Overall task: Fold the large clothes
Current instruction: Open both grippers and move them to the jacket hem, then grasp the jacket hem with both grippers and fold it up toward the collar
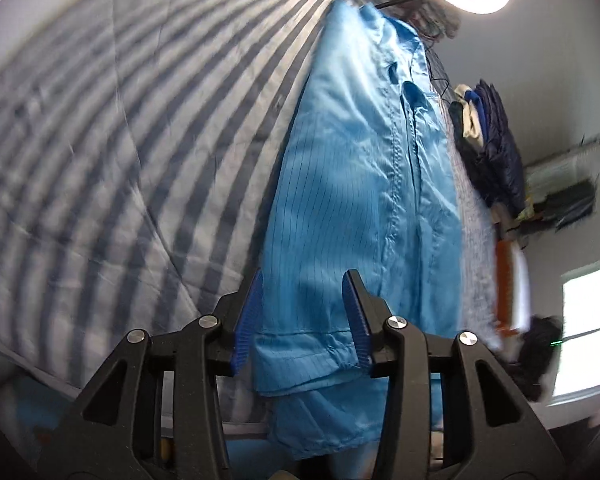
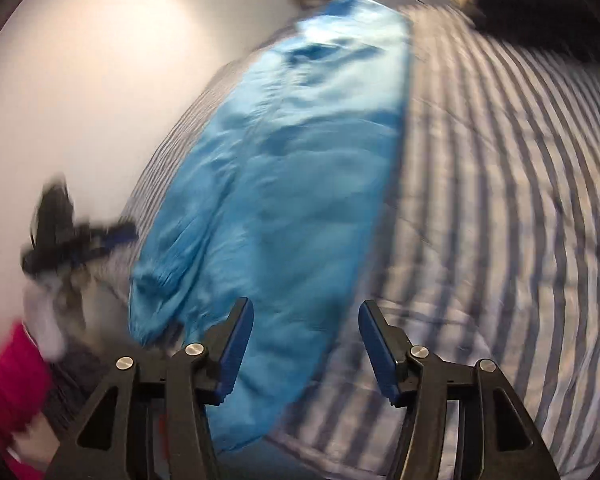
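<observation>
A glossy blue coat, finely pinstriped with a stitched front seam, lies folded into a long narrow strip on the bed, along one edge of its grey-and-white striped cover. The left hand-held gripper stands part open, hem between its ribbed blue pads, unpinched. The right hand-held gripper gapes wider, holding nothing.

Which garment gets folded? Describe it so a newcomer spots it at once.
Find the grey-and-white striped bed cover. On it lies a long, narrow blue garment. Unlike the dark clothes pile beyond it, it is bright, shiny, and finely pinstriped.
</observation>
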Demonstrator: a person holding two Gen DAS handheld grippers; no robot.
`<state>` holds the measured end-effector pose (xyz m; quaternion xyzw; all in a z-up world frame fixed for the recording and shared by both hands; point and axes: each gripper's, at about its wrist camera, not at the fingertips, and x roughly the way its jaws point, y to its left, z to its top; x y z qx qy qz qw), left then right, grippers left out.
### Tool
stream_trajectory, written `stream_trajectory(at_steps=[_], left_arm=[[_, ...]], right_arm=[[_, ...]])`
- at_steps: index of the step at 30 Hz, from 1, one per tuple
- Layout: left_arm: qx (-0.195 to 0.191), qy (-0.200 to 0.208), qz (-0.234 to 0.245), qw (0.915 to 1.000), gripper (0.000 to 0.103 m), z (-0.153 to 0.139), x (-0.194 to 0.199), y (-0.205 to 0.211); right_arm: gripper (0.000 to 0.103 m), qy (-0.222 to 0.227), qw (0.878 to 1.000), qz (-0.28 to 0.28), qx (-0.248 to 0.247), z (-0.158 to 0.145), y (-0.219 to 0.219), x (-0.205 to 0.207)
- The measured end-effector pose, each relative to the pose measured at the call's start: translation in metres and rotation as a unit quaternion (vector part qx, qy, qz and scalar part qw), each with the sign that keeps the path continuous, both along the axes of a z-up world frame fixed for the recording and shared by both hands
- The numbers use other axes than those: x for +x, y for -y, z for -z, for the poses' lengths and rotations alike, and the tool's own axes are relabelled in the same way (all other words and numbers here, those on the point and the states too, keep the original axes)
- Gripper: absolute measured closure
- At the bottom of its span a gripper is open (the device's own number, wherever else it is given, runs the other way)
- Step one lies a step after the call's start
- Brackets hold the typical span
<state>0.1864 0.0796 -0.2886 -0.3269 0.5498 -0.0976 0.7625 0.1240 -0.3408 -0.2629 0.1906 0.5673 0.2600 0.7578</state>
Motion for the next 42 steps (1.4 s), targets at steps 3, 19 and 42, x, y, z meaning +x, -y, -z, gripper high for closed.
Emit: stream_trajectory(at_steps=[3, 19, 42], left_arm=[[-0.028, -0.011, -0.010, 0.9995, 0.061, 0.009, 0.003, -0.004], [-0.056, -0.031, -0.017, 0.9978, 0.061, 0.024, 0.006, -0.016], [-0.140, 0.026, 0.039, 0.9891, 0.100, -0.027, 0.011, 0.032]], right_arm=[[0.045, -0.034, 0.998, 0.016, 0.042, 0.017, 0.012, 0.003], [0.054, -0.056, 0.994, -0.007, 0.093, 0.030, -0.012, 0.004], [0.103, -0.020, 0.977, 0.008, 0.210, -0.004, -0.023, 0.020]])
